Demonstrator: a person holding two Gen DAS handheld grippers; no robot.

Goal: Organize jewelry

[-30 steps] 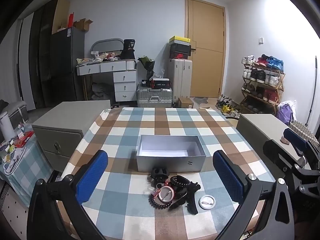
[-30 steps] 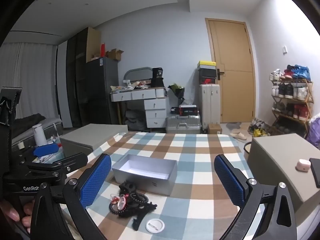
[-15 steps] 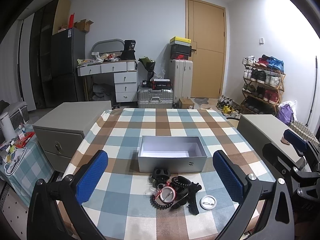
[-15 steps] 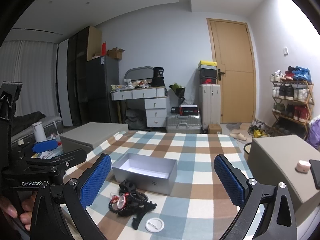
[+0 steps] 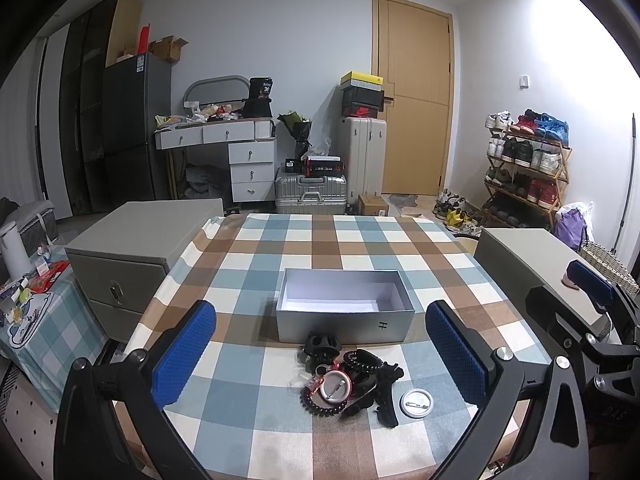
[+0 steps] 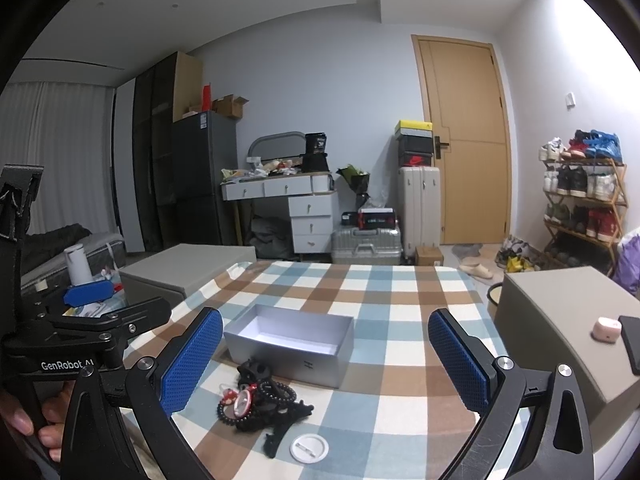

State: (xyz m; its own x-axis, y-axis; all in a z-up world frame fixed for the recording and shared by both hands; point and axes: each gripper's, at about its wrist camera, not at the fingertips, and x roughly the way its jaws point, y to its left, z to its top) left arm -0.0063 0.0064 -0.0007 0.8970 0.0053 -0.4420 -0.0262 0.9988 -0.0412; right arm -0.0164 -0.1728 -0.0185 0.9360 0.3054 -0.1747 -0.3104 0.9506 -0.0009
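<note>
Scene: a worktop [image 5: 360, 240] under a blue, brown and white checked cloth is filling the middle of both wrist views, in a cluttered bedroom.
Box: an open grey box [image 5: 344, 316] with a white inside is sitting at the centre of the worktop, and looks empty.
Jewelry pile: a small tangled heap [image 5: 348, 376] is lying on the cloth just in front of the box, on the near side, close to it but apart.
Pile contents: a dark coiled hair tie [image 5: 320, 404], a round badge with a red rim [image 5: 334, 386], a black claw clip [image 5: 320, 344] and other black pieces are overlapping; which ones are hooked together cannot be told.
Loose badge: a white round pin badge [image 5: 417, 402] is lying flat beside the pile, on its right.
Left hand-held gripper: the left hand-held gripper [image 5: 320, 356] is hovering above the near edge, its blue pads spread wide with nothing between them.
Right hand-held gripper: the right hand-held gripper [image 6: 324, 360] is likewise spread wide and carrying nothing, to the right of the pile.
Handling: the pieces are probably light; the coil is likely springy and apt to drag neighbours along, while the badges are stiff, smooth and flat against the cloth.
Where to grip: pinching the claw clip across its raised body looks easiest; a badge may need catching by its rim.
</note>
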